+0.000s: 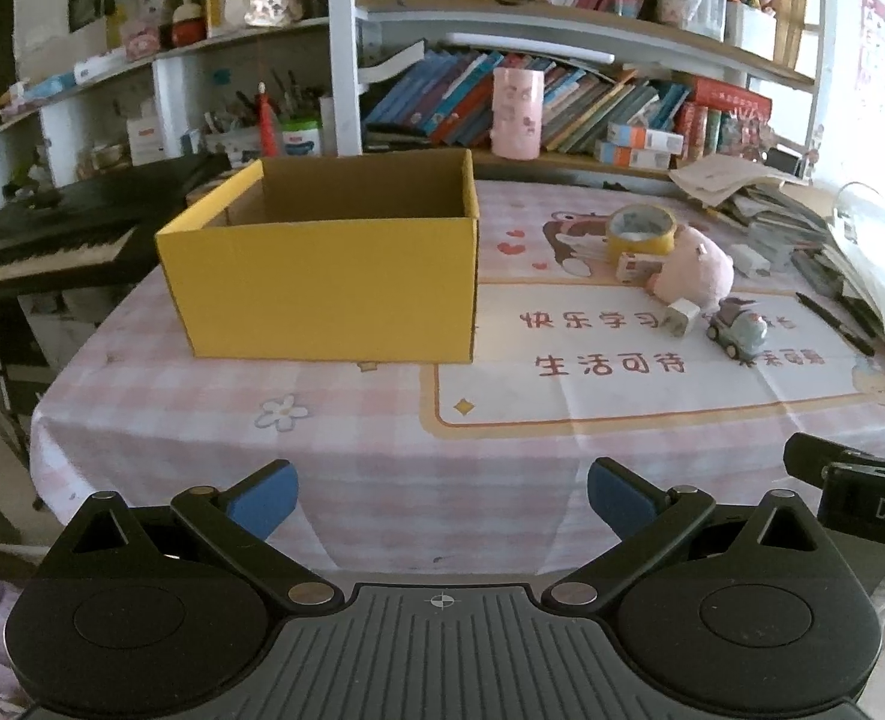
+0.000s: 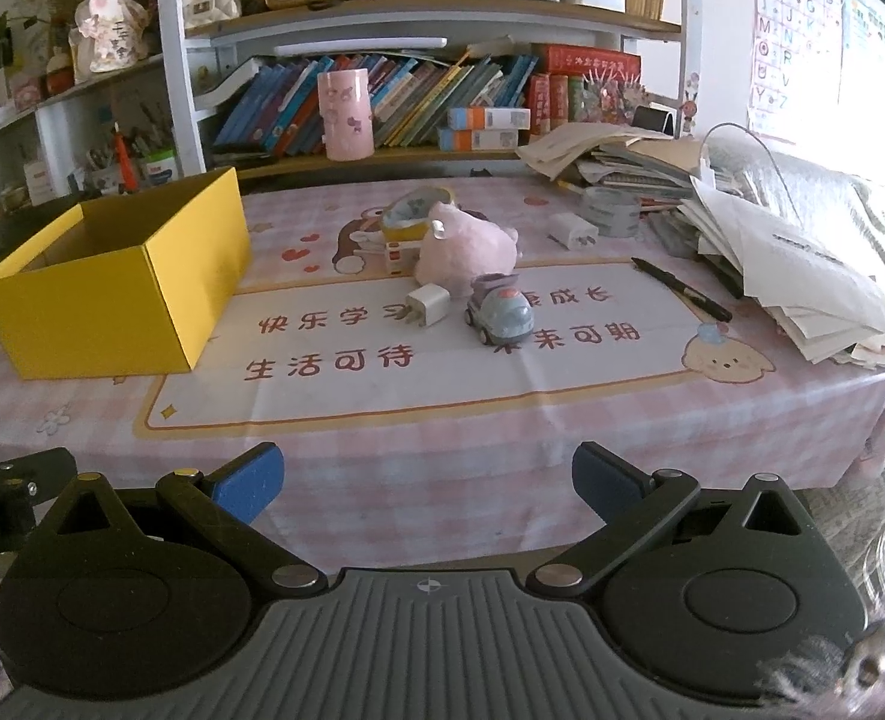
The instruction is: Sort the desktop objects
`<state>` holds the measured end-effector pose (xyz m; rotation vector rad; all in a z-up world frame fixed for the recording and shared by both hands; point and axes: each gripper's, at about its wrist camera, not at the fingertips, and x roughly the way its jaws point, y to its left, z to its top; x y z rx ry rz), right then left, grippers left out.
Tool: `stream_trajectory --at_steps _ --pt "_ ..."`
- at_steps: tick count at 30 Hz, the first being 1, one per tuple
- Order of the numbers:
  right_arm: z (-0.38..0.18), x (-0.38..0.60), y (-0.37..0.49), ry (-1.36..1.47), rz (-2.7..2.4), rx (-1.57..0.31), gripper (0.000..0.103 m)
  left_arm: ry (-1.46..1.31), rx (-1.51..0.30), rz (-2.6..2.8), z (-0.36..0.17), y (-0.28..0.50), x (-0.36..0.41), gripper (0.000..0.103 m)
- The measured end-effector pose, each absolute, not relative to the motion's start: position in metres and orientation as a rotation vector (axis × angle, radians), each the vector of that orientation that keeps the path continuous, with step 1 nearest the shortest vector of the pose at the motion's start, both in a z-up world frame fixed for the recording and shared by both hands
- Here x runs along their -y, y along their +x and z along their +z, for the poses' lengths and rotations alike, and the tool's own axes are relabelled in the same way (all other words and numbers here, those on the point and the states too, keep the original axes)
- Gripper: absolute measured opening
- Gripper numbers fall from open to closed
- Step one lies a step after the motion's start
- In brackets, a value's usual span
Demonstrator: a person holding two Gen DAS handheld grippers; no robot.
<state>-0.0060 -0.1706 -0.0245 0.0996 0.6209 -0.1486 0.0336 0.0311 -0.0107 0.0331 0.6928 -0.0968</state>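
We found both the left gripper [image 1: 442, 504] and right gripper [image 2: 427, 483] spread apart, empty, short of the table [image 2: 502, 468]. The toy car [image 2: 499, 315], nearest, lay right of the yellow box [image 2: 142, 294]; we advised a low, square approach.

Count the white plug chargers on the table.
2. One charger lies just left of the toy car; the other charger sits farther back, beside the paper pile. More may be hidden under clutter.
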Motion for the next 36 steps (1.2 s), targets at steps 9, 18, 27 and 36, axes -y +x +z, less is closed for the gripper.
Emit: stream_trajectory --at_steps 9,18,27,36 --pt "-0.019 0.175 -0.003 0.098 -0.175 -0.633 0.103 0.017 -0.696 -0.14 -0.012 0.041 -0.024 0.103" --pt "-0.019 0.185 0.01 0.108 -0.138 -0.638 0.103 0.028 -0.703 -0.153 -0.013 0.054 -0.01 0.103" --pt "-0.017 0.203 0.032 0.112 -0.107 -0.654 0.103 0.052 -0.716 -0.171 -0.015 0.07 0.016 0.103" --pt "-0.017 0.226 0.066 0.056 -0.087 -0.679 0.101 0.04 -0.729 -0.162 -0.017 0.098 0.043 0.103"
